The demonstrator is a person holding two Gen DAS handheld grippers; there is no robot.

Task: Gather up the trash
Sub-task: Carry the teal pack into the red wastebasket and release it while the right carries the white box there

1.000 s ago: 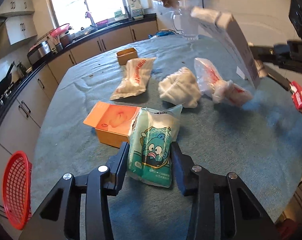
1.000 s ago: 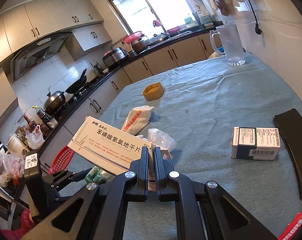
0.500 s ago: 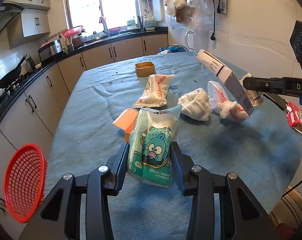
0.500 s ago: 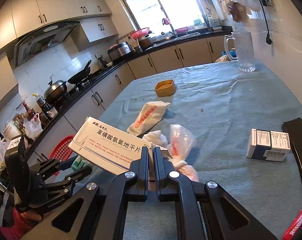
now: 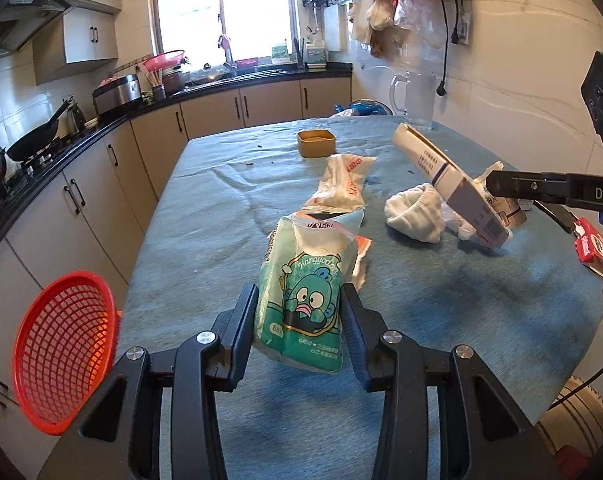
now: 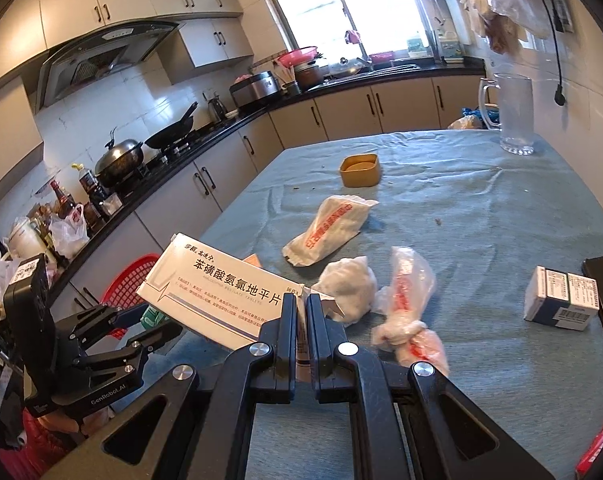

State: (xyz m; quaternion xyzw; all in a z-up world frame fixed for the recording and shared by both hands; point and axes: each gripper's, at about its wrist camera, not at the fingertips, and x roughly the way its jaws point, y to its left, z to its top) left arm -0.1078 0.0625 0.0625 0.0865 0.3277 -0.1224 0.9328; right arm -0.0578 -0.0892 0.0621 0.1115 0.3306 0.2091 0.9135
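The table (image 5: 205, 216) lay under scattered trash. The right gripper (image 6: 300, 304) pinched a long white medicine box (image 6: 217, 294) by one end, its length slanting up-left. The left gripper (image 5: 299, 312) clamped a green tissue pack (image 5: 305, 300), upright, above the table.

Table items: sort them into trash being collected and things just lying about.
Trash job:
- green tissue pack in left hand-held gripper
- white medicine box in right hand-held gripper
- red basket
- crumpled white wrapper

Lying about:
- glass pitcher
- yellow tub
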